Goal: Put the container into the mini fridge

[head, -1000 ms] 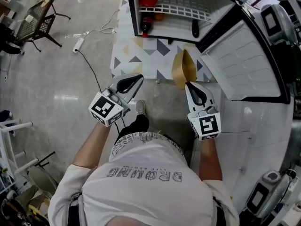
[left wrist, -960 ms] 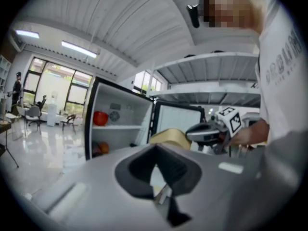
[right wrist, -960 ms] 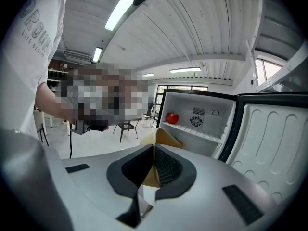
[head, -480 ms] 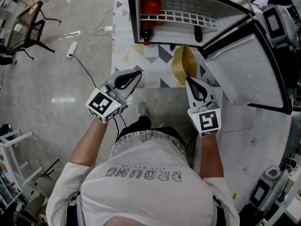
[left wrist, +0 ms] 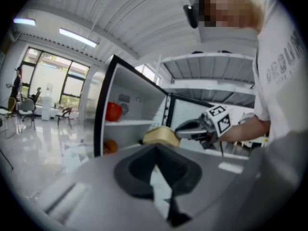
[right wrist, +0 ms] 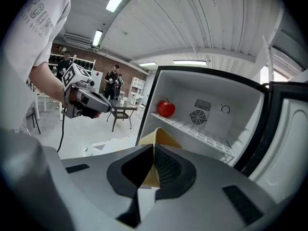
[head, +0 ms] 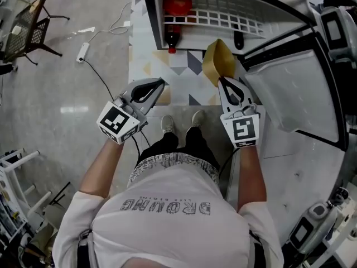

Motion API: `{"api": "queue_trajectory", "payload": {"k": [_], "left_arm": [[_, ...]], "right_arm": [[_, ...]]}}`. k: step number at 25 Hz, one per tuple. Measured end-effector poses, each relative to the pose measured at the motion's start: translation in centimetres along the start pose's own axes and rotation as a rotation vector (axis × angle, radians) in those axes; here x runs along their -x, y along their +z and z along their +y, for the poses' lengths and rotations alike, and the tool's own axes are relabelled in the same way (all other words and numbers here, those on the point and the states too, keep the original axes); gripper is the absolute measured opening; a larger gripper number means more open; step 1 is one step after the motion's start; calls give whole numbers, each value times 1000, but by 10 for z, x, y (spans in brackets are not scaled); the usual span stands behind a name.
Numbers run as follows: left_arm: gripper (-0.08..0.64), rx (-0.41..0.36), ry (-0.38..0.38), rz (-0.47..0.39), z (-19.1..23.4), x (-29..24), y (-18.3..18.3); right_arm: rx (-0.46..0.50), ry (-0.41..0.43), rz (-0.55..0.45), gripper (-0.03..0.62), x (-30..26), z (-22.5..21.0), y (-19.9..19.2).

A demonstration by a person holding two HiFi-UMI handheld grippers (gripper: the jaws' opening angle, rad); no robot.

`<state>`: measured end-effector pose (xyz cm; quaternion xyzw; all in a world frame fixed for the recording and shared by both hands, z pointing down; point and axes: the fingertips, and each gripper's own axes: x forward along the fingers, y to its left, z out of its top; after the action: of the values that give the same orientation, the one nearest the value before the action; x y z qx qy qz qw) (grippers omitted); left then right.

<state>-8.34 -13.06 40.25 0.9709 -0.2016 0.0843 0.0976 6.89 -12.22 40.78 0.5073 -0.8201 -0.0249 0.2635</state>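
Observation:
The mini fridge [head: 146,15] stands open at the top of the head view, its door [head: 290,94] swung out to the right. My right gripper [head: 224,82] is shut on the rim of a tan container [head: 217,60], held just in front of the fridge's lower opening. In the right gripper view the container [right wrist: 162,136] stands edge-on between the jaws [right wrist: 154,170], with the white interior behind it. My left gripper [head: 159,84] hangs to the left over the mat, shut and holding nothing. The left gripper view shows the container [left wrist: 161,136] and right gripper [left wrist: 192,127] ahead.
A red apple [head: 177,3] sits on the wire shelf [head: 223,18]; a bottle [head: 173,37] and a dark item [head: 239,39] lie below. A patterned mat [head: 178,66] lies before the fridge. A power strip [head: 83,52] and chair [head: 28,29] are far left.
Both grippers have moved forward toward the fridge, and the container is now closer to its opening. The person has stepped forward; both shoes now show.

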Motion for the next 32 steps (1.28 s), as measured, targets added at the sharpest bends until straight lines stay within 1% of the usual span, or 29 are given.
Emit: {"api": "queue_trajectory", "payload": {"k": [4,8,13,17,21,28,32], "left_arm": [[8,2,28,22,4,-14,-5],[8,12,67,43,9,-31,-14],[8,29,105,81,0,-45,-23],[8,50,145,77,-2,-56,-24],[8,58,170,104,-4,-62,-35],[8,58,203,126,-7,-66,-43],[8,62,217,132,-8,-64,-46]], "right_arm": [[27,17,9,12,-23,-17,-16],[49,26,-2,12,-49,-38,-28],[121,40,16,12,-84,-55,-44],[167,47,31,12,-109,-68,-56],[210,43,50,12,-126,-79,-71],[262,22,71,12,-150,-89,-86],[269,24,80,12,-162,-89,-91]]}}
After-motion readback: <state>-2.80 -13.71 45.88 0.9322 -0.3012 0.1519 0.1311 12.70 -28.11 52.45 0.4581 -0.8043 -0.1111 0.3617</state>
